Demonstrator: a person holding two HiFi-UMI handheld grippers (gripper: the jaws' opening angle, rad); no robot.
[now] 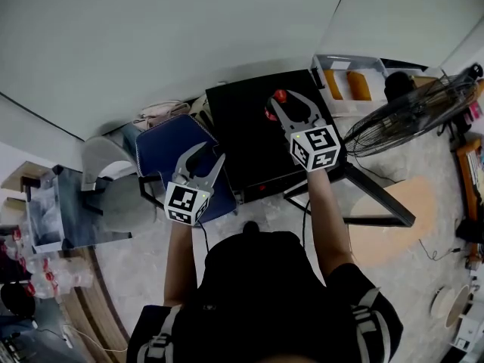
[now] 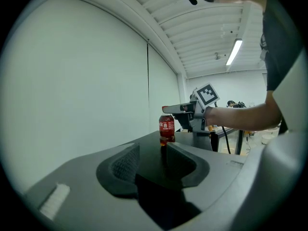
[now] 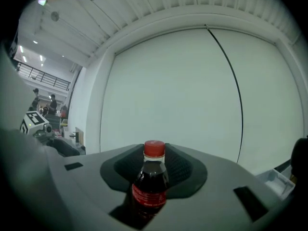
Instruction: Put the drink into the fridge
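Note:
The drink is a small cola bottle (image 1: 278,97) with a red cap, standing upright on the top of a black fridge-like cabinet (image 1: 242,127). My right gripper (image 1: 292,106) reaches over that top. In the right gripper view the bottle (image 3: 150,182) sits between the jaws (image 3: 154,160), and its body fills the gap, so the jaws are shut on it. The left gripper view shows the same bottle (image 2: 166,128) from the side, with the right gripper's marker cube (image 2: 207,94) behind it. My left gripper (image 1: 208,156) hovers open and empty, lower left of the cabinet.
A blue chair (image 1: 170,146) stands under my left gripper beside the cabinet. A floor fan (image 1: 408,112) and a white tray (image 1: 342,59) holding orange items are to the right. A glass-topped table (image 1: 60,210) stands far left. A pale wall rises behind the cabinet.

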